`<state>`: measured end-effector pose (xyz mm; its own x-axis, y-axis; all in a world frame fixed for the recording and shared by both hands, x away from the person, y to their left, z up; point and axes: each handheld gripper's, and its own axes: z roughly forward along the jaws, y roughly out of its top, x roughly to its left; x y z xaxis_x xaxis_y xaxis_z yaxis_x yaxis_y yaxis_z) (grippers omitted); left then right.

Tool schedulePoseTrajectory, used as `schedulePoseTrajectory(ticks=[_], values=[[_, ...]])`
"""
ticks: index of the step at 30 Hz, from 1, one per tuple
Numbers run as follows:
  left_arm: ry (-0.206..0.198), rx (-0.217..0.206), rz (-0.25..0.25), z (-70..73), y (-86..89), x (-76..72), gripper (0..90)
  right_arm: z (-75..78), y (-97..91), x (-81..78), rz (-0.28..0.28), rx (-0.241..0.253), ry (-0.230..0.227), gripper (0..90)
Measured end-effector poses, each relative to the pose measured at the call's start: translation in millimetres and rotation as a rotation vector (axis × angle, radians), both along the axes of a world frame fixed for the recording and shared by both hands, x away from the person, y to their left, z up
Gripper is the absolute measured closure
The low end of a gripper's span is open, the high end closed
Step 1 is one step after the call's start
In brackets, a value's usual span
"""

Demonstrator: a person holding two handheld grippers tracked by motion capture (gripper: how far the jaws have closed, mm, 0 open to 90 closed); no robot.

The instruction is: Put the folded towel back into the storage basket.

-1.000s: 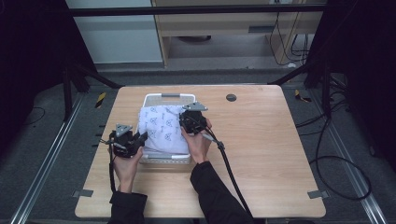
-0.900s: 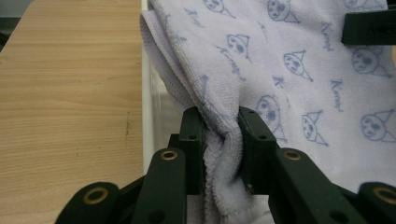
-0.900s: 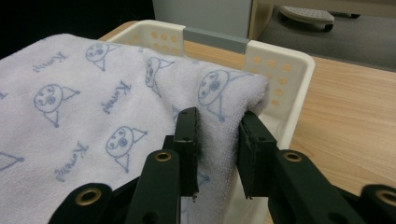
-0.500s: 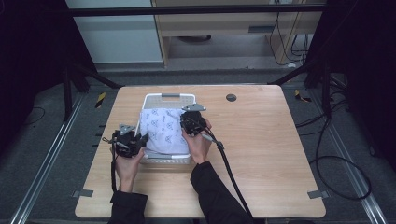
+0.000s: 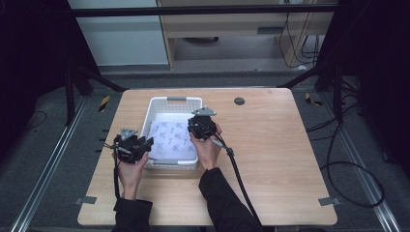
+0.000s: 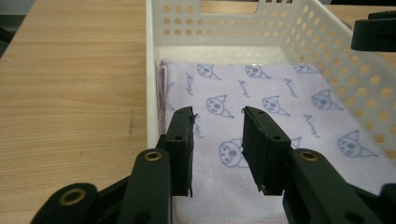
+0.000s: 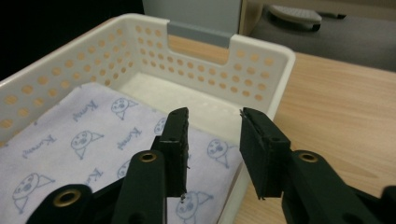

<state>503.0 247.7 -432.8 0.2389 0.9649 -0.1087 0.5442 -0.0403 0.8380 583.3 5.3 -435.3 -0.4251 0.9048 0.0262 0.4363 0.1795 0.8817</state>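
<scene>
Pale lilac printed cloth (image 6: 280, 107) is laid flat inside white perforated plastic basket (image 5: 169, 102) | left gripper (image 6: 217, 126) jaws just parted, nothing clasped | right gripper (image 7: 214, 122) likewise, seemingly over basket's edge.

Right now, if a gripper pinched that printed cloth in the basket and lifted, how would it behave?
The cloth looks like soft fabric lying flat, so it would likely droop and unfold, not stay stiff. It seems thin, so probably light. The basket walls sit close around it, so a dragged edge might catch.
</scene>
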Motion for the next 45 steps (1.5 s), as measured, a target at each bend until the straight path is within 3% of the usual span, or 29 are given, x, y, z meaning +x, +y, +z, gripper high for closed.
schedulePoseTrajectory(ticks=[7,13,16,21,31,35,45], values=[[-0.039,-0.006,-0.009,8.6,-2.0,-10.8,57.0,10.7,-11.5,-8.4,0.024,0.027,-0.063,51.1],[-0.090,-0.031,-0.034,14.2,-2.2,-23.7,51.5,10.7,-30.5,-20.0,0.031,0.053,-0.042,41.4],[-0.094,-0.033,-0.040,13.8,-2.0,-28.1,49.2,9.3,-38.5,-26.2,0.036,0.071,-0.031,39.5],[-0.123,-0.047,-0.059,9.2,-1.4,-43.3,44.5,6.3,-67.5,-46.0,0.050,0.092,-0.013,31.8],[-0.157,-0.033,-0.098,8.2,-9.8,-60.9,37.1,11.5,-112.1,-79.2,0.070,0.125,-0.051,21.3],[-0.159,-0.044,-0.111,7.3,-8.8,-67.4,34.8,5.9,-127.3,-92.6,0.104,0.118,-0.042,19.1],[-0.161,-0.040,-0.105,0.8,-10.2,-79.8,32.5,-19.8,-170.9,-109.5,0.045,0.128,0.006,17.4]])
